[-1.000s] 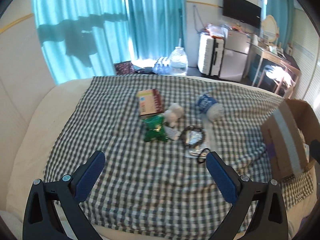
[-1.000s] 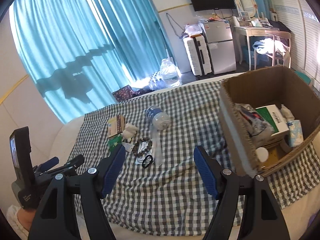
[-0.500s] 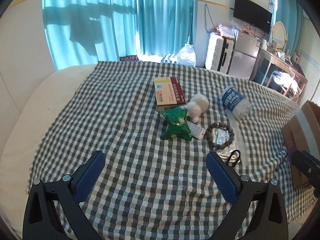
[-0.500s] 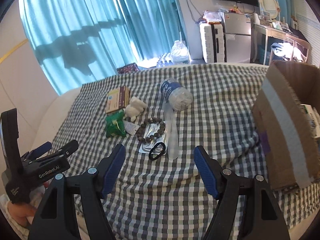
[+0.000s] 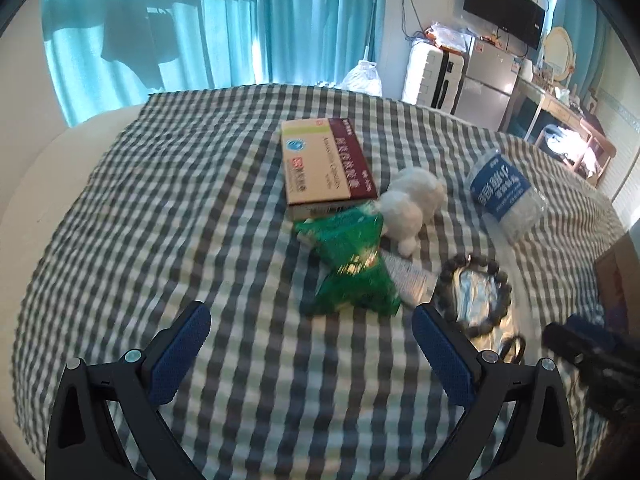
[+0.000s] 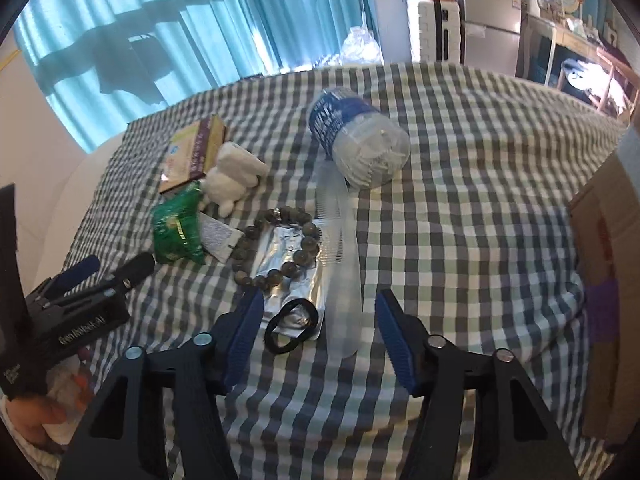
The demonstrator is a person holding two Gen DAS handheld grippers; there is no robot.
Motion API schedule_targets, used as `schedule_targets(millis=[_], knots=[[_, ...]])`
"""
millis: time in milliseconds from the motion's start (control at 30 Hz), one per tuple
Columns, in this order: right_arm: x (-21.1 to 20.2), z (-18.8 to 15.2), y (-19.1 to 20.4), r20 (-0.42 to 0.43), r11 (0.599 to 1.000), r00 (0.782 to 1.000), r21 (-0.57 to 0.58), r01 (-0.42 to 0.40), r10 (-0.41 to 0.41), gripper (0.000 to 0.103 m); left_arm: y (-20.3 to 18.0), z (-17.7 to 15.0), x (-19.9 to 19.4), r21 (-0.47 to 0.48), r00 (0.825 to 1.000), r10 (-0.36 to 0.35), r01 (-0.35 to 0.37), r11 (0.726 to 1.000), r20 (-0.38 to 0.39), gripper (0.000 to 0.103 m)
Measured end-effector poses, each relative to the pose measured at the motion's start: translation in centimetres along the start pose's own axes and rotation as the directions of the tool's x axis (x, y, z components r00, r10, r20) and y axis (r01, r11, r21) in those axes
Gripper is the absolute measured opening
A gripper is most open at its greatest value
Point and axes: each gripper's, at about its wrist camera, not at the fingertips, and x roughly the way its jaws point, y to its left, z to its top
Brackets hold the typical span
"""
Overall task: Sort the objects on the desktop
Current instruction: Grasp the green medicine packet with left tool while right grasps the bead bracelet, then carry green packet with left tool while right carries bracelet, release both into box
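The clear plastic strip, a ruler or comb by its ribbing though I cannot tell which, lies straight ahead of my right gripper, its near end between the two blue pads and its long axis running away from me along the line the gripper points, toward the lying water bottle. It looks thin, flat and glassy against the checked cloth, so I judge it will want a low, edge-on pinch. Just left of it, partly under the left pad's line, sits the black hair tie on a foil blister sheet, with a bead bracelet ringed over the foil. My right jaws have just been closing and stand about half open; the pads press on nothing. This hand is plainly the nearer one. Farther left, my left gripper is spread wide and empty, with the green snack packet just ahead of it, then the white plush toy and the medicine box beyond. The cardboard box stands off to my right.
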Motion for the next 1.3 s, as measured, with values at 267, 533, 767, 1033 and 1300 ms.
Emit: schedule_targets(millis=[267, 533, 767, 1033, 1300], knots=[[4.6, 2.7, -0.5, -0.036, 0.998, 0.999, 0.059, -0.029, 0.031, 0.049, -0.7, 2.5, 4.4, -0.051, 0.999, -0.035, 0.034, 0.998, -0.025, 0.103], [5.9, 2.8, 1.6, -0.010, 0.994, 0.994, -0.031, 0.107, -0.107, 0.029, -0.4, 2.6, 7.1, -0.052, 0.995, -0.056, 0.052, 0.997, -0.078, 0.072], [7.0, 2.5, 4.4, -0.012, 0.961, 0.972, -0.153, 0.229, -0.234, 0.011, -1.9, 3.3, 5.4, 0.053, 0.996, -0.033, 0.037, 0.998, -0.088, 0.040], [2.8, 2.1, 4.2, 0.016, 0.985, 0.988, -0.080, 0.154, -0.153, 0.011, -2.6, 3.6, 2.2, 0.104, 0.999, -0.026, 0.031, 0.994, -0.045, 0.037], [-3.5, 2.3, 3.6, 0.104, 0.990, 0.989, -0.082, 0.112, -0.103, 0.011, -2.3, 3.5, -2.7, 0.090, 0.999, -0.048, 0.049, 0.995, -0.018, 0.037]])
